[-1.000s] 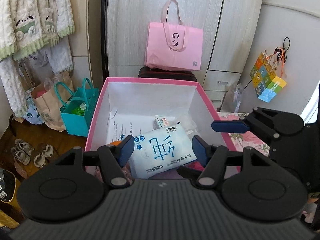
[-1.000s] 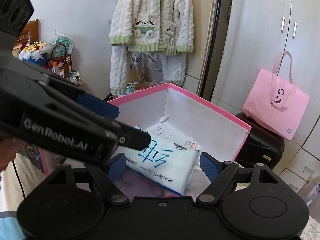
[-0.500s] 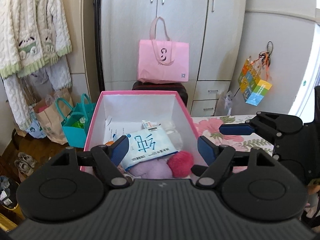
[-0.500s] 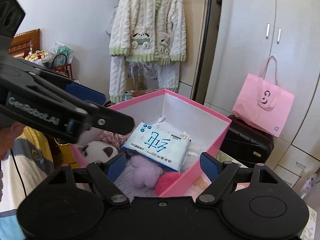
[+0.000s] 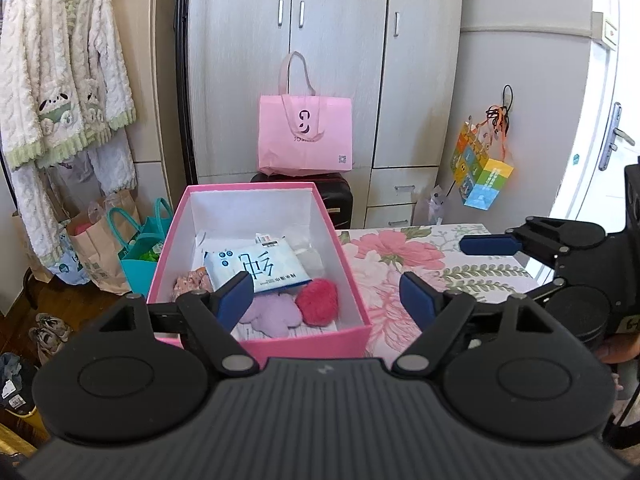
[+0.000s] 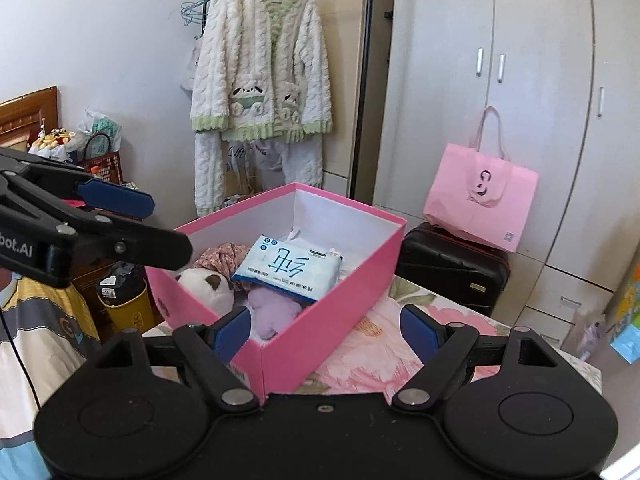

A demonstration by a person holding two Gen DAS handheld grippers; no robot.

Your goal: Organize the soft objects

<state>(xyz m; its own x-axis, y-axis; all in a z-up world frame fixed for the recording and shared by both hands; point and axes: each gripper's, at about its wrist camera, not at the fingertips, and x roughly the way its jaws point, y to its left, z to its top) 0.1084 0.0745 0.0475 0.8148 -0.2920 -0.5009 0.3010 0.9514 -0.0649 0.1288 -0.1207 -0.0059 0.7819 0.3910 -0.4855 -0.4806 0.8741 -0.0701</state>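
Left gripper (image 5: 326,294) spread wide, jaws just been opening, nothing between the pads; it hangs over the near wall of the pink box (image 5: 344,264). Right gripper (image 6: 326,326) also spread and empty, at the box's near corner. Inside the box: blue-and-white tissue pack (image 5: 256,266) on top at the middle, lilac plush (image 5: 272,312) under its near edge, red pompom (image 5: 318,300) beside the lilac plush, panda plush (image 6: 206,286) at the left wall, floral fabric (image 6: 224,256) behind the panda. Box rests on a floral tablecloth (image 5: 400,264); pink tote bag (image 5: 306,136) well behind it.
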